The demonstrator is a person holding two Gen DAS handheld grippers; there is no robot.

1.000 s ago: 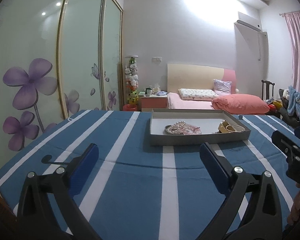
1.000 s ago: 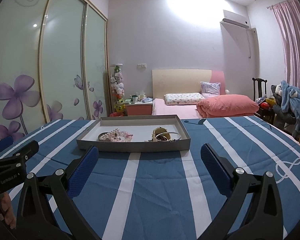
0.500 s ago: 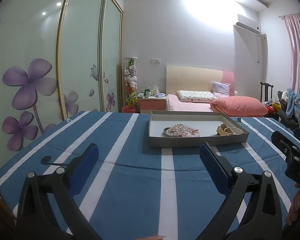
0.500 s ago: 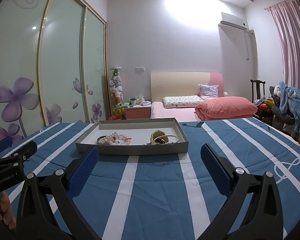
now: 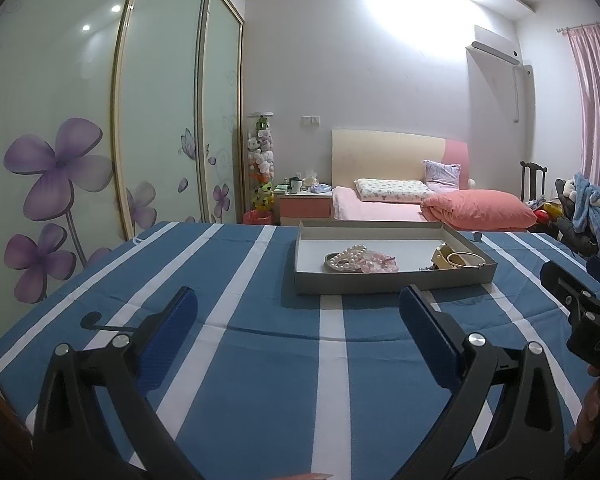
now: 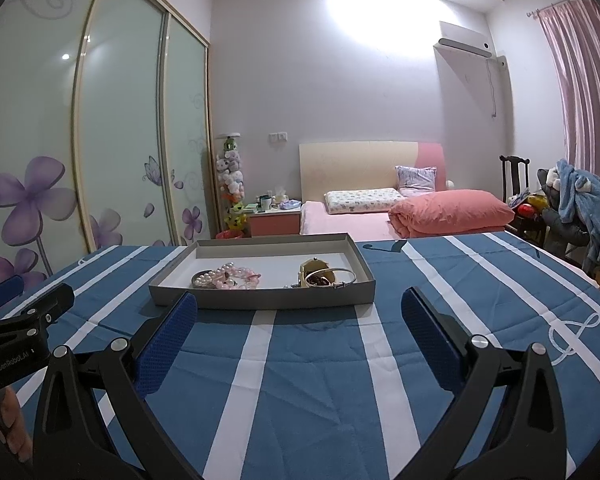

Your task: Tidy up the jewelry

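Underfoot of everything, a soft blue cloth [image 5: 260, 380] with broad white stripes, faintly creased, spread flat. Near its far middle, a shallow grey cardboard tray [image 5: 391, 282], rectangular, with a pale white floor and low upright walls.

Inside the tray, toward its left half: a loose tangle of round white pearls [image 5: 353, 257] heaped together with glossy pink beads [image 5: 379, 263], touching one another. Toward the tray's right half: a smooth thin metal bangle [image 5: 465, 259] lying against a small cream-gold case [image 5: 441, 258].

Short of the tray's near wall, not touching it: left gripper [image 5: 298, 304], rigid black plastic arms with blue textured pads, jaws wide apart and holding nothing. Right of the tray's right corner in the same view: right gripper [image 5: 567, 284], seen only from the side.

From the right wrist view only: dark red beads [image 6: 317, 280] nested in the opened case [image 6: 311, 272], the bangle's clasp [image 6: 339, 285] near the tray's front wall, and a white treble clef [image 6: 575, 334] printed on the cloth to the tray's right. There too, right gripper [image 6: 300, 306] with jaws spread wide, empty, just short of the tray [image 6: 260, 302]; left gripper [image 6: 28, 300] off the tray's left corner.
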